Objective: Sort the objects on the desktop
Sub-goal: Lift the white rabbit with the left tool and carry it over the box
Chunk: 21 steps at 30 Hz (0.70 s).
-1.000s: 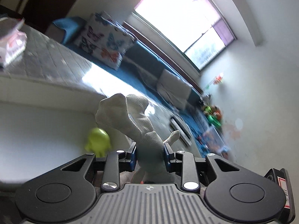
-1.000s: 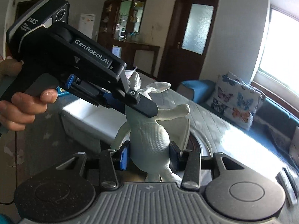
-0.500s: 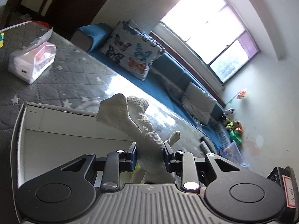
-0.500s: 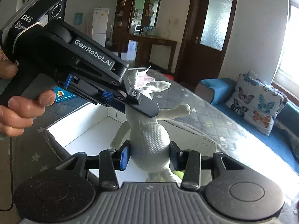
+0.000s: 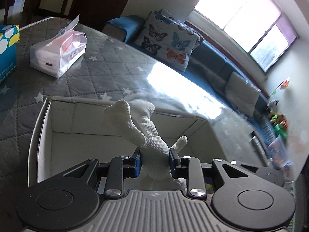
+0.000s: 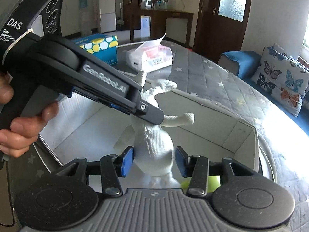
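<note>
1. Right claw (image 6: 154, 161): its jaws are opening. The blue pads flank the body of the white plush toy (image 6: 154, 147), with a slim gap showing at the right-hand pad, so there is no firm squeeze.
2. Left claw (image 5: 154, 162): its jaws are also opening, but the pads are pressed on the toy's narrow upper part. In the right wrist view it comes in from the left, held in a person's hand (image 6: 21, 131).
3. The toy hangs upright in the air between both claws, over the open white box (image 5: 77, 116), with its limbs sticking out sideways.
4. A small yellow-green object (image 6: 214, 181) lies on the box floor under the toy, mostly hidden.
5. The box sits on the worktop (image 5: 108, 61), which has a grey quilted cover with white stars. The box's right side is close to the worktop's curved edge.
6. Beyond the box are a plastic tissue pack (image 5: 59, 54), with one sheet sticking up, and further left a blue dotted carton (image 5: 6, 52), near the worktop's far edge.
7. Past the worktop are a butterfly-print cushion (image 5: 168, 40) on a blue sofa (image 5: 212, 61) and a bright window.
</note>
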Available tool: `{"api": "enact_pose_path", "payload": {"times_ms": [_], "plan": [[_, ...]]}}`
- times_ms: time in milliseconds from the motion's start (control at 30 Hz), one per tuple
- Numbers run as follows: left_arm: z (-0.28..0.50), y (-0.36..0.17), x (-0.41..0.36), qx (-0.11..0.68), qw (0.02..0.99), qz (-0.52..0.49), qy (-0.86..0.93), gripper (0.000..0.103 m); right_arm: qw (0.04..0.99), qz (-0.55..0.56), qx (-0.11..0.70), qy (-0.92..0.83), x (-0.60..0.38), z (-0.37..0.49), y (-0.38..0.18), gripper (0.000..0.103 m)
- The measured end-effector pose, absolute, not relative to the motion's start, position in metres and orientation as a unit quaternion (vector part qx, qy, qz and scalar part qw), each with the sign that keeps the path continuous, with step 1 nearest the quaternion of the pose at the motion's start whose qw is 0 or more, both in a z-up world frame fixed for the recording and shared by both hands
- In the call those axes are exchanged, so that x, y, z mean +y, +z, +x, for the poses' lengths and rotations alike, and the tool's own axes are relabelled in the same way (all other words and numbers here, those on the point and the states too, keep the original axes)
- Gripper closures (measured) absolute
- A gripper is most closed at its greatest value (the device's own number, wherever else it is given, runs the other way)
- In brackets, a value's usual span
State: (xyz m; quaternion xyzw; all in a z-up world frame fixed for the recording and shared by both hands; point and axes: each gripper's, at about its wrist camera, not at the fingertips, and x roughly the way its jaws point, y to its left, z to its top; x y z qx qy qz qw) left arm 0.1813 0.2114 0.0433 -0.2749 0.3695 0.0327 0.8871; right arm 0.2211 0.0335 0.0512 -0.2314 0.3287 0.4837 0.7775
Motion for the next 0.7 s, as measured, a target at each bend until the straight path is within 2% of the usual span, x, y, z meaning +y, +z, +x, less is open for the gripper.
{"api": "enact_pose_path", "payload": {"times_ms": [500,700], "plan": [[0.171,0.045,0.219,0.406,0.871,-0.270,0.062,0.065,0.763,-0.242,0.352,0.486,0.051,0.214,0.049,0.062],[0.168,0.043,0.226,0.419,0.849,-0.314,0.070,0.065,0.763,-0.240,0.357,0.482,0.055,0.215,0.050,0.063]]}}
